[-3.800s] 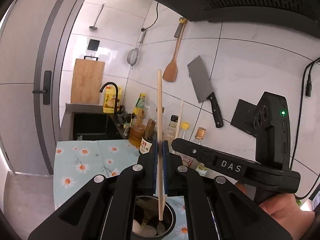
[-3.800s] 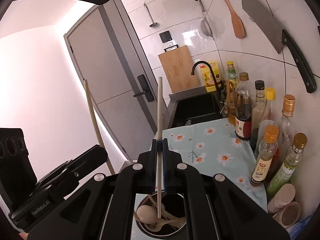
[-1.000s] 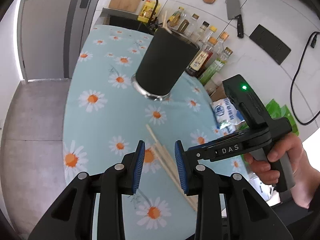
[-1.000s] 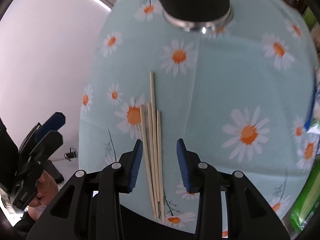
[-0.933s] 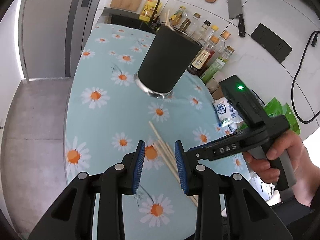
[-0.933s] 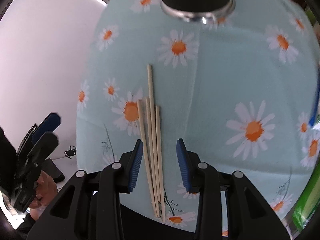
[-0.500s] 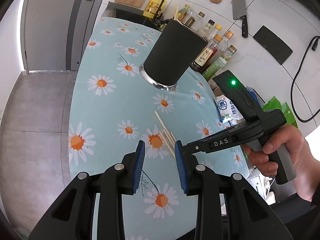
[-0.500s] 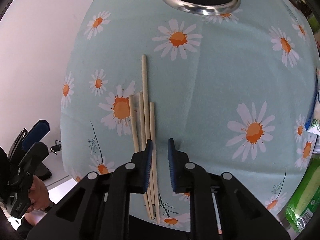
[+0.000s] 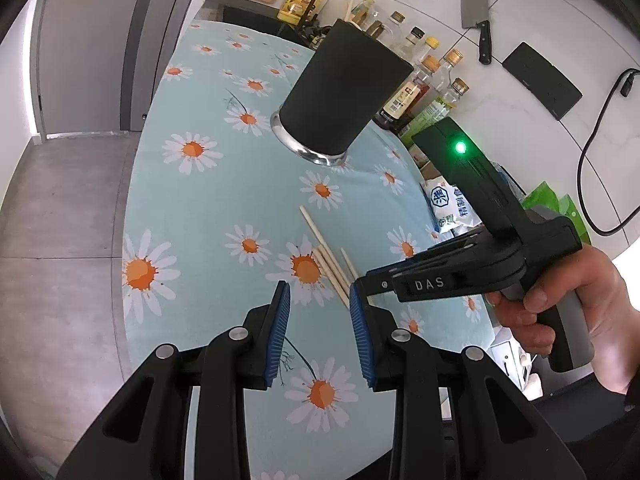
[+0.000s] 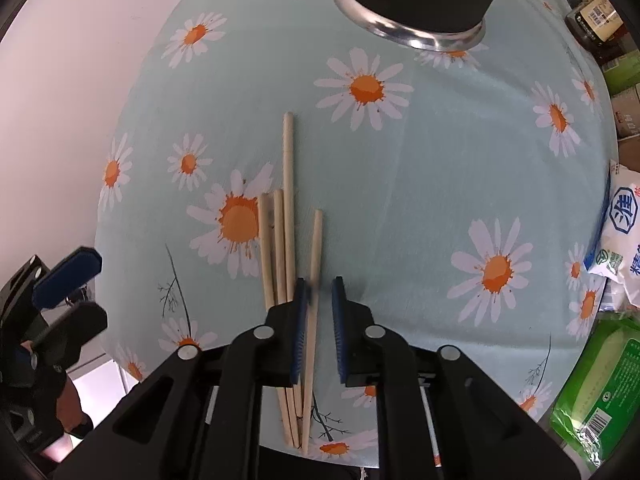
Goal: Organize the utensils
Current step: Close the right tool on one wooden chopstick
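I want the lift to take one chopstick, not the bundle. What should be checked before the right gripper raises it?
1. Single stick between the jaws: ok. Only the rightmost chopstick runs into the right gripper; the other three chopsticks lie outside its left pad.
2. Grip complete: not ok. The jaws are closing; a gap shows on the stick's right side.
3. Neighbours apart at the near ends: cannot tell, the ends converge under the gripper.
4. Left gripper out of the way: ok, open and holding nothing.
5. Holder upright on the tablecloth: ok.
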`<state>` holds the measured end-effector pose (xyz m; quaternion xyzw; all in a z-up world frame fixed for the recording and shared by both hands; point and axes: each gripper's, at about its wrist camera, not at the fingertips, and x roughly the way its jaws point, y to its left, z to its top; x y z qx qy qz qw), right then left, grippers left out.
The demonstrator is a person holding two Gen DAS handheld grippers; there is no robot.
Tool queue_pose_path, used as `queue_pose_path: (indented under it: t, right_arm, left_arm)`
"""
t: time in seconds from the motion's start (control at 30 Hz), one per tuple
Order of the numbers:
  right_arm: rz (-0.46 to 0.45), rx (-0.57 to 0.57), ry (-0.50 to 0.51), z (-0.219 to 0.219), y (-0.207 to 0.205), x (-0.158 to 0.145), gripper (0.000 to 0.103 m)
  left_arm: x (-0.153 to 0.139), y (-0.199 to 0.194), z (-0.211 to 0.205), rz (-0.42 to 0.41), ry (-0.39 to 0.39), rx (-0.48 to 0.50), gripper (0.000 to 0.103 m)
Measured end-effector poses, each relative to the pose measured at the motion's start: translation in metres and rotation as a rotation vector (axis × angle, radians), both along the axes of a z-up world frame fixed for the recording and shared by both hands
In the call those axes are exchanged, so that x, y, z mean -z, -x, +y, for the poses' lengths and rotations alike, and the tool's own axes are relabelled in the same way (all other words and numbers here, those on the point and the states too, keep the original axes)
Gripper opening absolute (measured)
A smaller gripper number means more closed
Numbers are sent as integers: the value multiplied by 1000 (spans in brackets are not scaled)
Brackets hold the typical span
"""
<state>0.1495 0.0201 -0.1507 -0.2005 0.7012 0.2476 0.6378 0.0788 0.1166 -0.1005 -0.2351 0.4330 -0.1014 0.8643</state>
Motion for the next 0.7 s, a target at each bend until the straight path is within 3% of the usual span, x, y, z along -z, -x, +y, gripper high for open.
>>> queue_pose_path:
  t: [0.27,0.7]
  right_arm:
    - [-50,-28,26,8,6,-7,6]
    - [22,13,-106,-23,-14,-11,6]
  left_arm:
    - [9,-7,-7,34,7,20,29]
    - [14,-19,-26,120,11,17,29]
